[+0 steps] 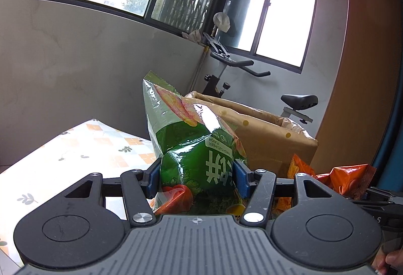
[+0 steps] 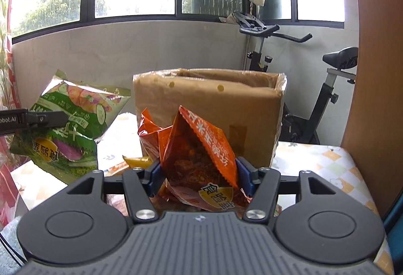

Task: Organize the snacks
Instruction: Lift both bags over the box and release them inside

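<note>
Left gripper (image 1: 197, 178) pinched green bag (image 1: 191, 149); right gripper (image 2: 199, 178) pinched orange bag (image 2: 199, 164). Both bags sat in air before open box (image 2: 206, 108). Advice: clear rim, lower one bag first, release inside.

Both tongs, left (image 1: 198, 178) and right (image 2: 199, 175), point slightly downward, clamped half-wide.

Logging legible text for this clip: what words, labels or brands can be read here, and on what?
"FRESH CUCUMBER FLAVOR": white label on the green snack bag, turned sideways.
"obot.AI": cut-off lettering on the left claw's black side, seen from the right wrist.
Large Chinese characters on the green bag and the orange snack bag: upside down, not transcribed.
</note>
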The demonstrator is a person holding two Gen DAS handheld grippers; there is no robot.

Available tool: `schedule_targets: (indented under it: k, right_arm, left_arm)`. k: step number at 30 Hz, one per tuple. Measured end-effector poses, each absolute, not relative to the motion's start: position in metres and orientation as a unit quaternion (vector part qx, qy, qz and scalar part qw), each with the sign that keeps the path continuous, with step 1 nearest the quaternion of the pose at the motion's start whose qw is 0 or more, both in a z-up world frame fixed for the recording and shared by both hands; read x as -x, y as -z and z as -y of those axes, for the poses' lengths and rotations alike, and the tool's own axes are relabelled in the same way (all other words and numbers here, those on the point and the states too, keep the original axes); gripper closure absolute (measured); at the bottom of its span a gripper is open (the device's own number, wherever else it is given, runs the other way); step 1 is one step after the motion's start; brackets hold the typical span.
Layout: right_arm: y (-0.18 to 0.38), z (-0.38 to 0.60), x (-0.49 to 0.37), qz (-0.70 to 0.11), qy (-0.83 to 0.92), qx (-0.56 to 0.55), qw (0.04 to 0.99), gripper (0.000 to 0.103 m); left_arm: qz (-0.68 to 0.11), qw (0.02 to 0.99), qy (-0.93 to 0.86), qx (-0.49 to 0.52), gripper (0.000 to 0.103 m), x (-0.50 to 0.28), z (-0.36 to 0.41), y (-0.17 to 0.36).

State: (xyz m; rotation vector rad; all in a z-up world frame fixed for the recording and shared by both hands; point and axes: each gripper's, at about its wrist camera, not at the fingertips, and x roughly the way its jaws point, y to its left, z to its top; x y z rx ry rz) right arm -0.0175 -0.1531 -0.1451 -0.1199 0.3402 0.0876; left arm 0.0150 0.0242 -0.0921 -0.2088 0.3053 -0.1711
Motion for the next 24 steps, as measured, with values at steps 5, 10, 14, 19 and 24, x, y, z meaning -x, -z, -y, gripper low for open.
schedule_targets:
  k: [5,10,14,19,24]
  right_arm:
    - [0.133,0.158,0.013,-0.159,-0.043,0.057,0.985,0.042]
    - [0.12,0.163,0.006,-0.148,-0.041,0.049,0.987,0.042]
    - [0.105,0.165,0.002,-0.131,-0.04,0.047,0.99,0.042]
    - [0.077,0.171,-0.007,-0.103,-0.039,0.039,0.993,0.042]
    - [0.051,0.179,-0.032,-0.087,-0.034,0.034,0.995,0.042]
  left_arm:
    - [-0.143,0.981,0.082,0.104,0.043,-0.017,-0.026,0.088]
    - [-0.132,0.983,0.077,0.102,0.043,-0.019,-0.026,0.083]
    - [-0.121,0.985,0.075,0.097,0.043,-0.024,-0.026,0.074]
    - [-0.104,0.987,0.083,0.096,0.043,-0.036,-0.023,0.057]
    - [-0.097,0.986,0.099,0.095,0.043,-0.062,-0.014,0.045]
